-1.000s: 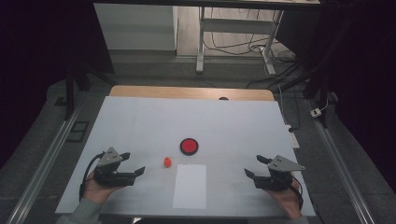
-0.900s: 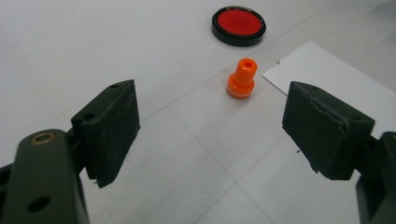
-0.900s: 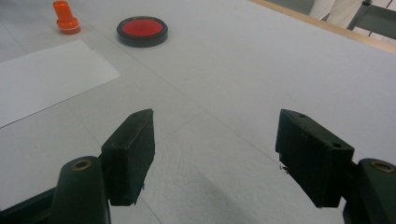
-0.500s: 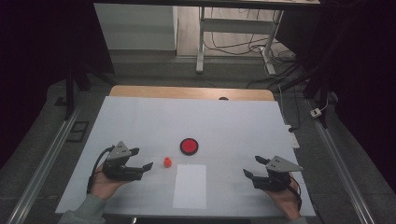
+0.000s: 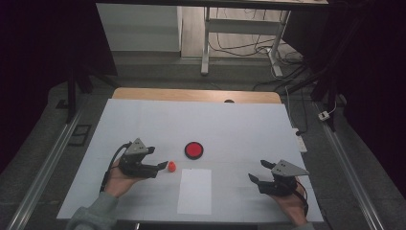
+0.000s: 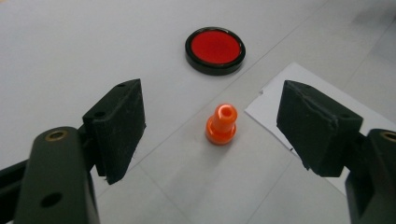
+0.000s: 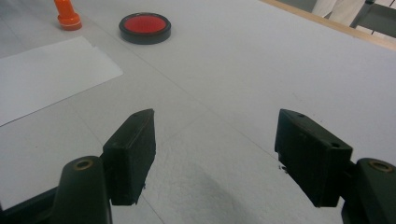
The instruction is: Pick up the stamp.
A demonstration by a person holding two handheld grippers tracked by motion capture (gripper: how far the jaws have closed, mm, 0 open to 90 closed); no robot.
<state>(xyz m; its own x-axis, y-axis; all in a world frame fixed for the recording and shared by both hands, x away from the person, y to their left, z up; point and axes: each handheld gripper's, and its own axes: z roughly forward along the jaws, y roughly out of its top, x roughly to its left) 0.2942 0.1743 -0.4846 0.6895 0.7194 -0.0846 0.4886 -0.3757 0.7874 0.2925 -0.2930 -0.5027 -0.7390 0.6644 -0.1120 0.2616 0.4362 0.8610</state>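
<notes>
The left gripper [image 5: 160, 164] is in the approach step, closing in on the small orange plastic stamp [image 6: 221, 124] that stands upright on the white table [image 5: 249, 124]. Its jaws stand wide apart and have just been narrowing slightly, with nothing pressed between them; in the left gripper view the stamp sits just ahead of the two black pads [image 6: 122, 125], roughly centred in the gap but not yet between them. To that gripper's right, beside the stamp, lies a white rectangular sheet of paper [image 6: 299, 100], and farther ahead rests the round red ink pad in its black rim [image 6: 215, 50], a little apart from the stamp.

The right gripper [image 5: 256, 171] rests low on the table with its jaws apart and empty, well away from the stamp.

The next move, as I judge it, calls for the left gripper to slide forward until the pads flank the stamp's narrow neck, then clamp gently without tipping it.
</notes>
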